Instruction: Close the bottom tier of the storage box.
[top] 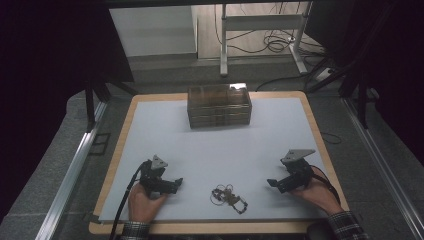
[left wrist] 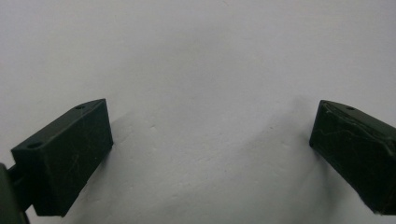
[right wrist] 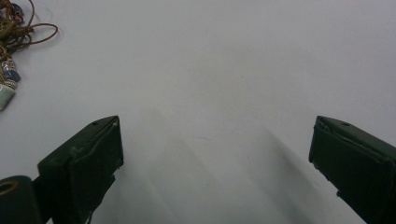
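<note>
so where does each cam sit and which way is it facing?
High view: above the person's side, looking forward and down on the table; shows both hands, left gripper, right gripper, drawer box.
Left gripper view: on the left gripper, looking down at the white mat; jaws wide apart.
Right gripper view: on the right gripper, jaws apart, facing the mat.
Shared: the corded necklace, in high and right gripper views.

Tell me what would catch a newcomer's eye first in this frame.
The translucent brown plastic drawer box at the far edge of the white table mat stands out. Near the front edge lies a tangled brown cord necklace with beads, between the left hand-held gripper and the right hand-held gripper. Both have jaws wide open and hold nothing.
</note>
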{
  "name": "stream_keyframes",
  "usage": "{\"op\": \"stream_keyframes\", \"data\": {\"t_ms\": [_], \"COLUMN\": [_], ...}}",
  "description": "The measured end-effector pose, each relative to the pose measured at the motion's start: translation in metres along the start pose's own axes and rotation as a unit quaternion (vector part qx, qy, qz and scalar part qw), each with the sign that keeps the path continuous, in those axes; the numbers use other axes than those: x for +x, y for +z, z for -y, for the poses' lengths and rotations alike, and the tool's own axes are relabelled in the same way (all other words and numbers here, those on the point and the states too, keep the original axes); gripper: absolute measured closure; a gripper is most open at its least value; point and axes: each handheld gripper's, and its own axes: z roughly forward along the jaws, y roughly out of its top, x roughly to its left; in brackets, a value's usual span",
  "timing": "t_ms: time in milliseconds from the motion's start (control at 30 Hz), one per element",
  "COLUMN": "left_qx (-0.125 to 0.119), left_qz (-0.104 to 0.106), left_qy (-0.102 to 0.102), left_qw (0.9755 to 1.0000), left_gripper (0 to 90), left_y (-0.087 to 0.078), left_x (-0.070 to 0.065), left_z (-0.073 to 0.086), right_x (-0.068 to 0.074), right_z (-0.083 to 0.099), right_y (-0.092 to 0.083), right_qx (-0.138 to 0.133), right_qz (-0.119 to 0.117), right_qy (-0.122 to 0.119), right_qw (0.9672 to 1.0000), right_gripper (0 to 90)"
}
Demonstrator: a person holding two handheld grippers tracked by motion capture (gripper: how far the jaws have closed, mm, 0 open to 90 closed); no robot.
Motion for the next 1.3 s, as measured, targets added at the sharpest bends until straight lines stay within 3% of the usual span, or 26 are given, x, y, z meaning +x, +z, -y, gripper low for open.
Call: {"op": "stream_keyframes", "data": {"t_ms": [267, 467, 800, 867, 1167, 1300], "left_qx": [0.0, 0.0, 0.0, 0.0, 0.0, 0.001], "left_qz": [0.0, 0.0, 0.0, 0.0, 0.0, 0.0], "left_qy": [0.0, 0.0, 0.0, 0.0, 0.0, 0.0], "left_qw": [1.0, 1.0, 1.0, 1.0, 1.0, 1.0], "left_gripper": [0.0, 0.0, 0.0, 0.0, 0.0, 0.0], "left_y": [0.0, 0.0, 0.0, 0.0, 0.0, 0.0], "left_x": [0.0, 0.0, 0.0, 0.0, 0.0, 0.0], "left_z": [0.0, 0.0, 0.0, 0.0, 0.0, 0.0], "right_x": [0.001, 0.001, 0.005, 0.005, 0.005, 0.007], "right_z": [-0.006, -0.012, -0.024, -0.027, -0.032, -0.038], "right_y": [-0.001, 0.002, 0.006, 0.008, 0.015, 0.018], "right_qx": [0.01, 0.021, 0.003, 0.007, 0.02, 0.022], "right_qz": [-0.01, 0.005, 0.017, 0.022, 0.021, 0.029], "right_qy": [0.011, -0.002, -0.021, -0.031, -0.033, -0.047], "right_qw": [0.9998, 0.9998, 0.9996, 0.9992, 0.999, 0.9982], "right_gripper": [4.1, 6.1, 9.4, 10.5, 11.7, 13.9]}}
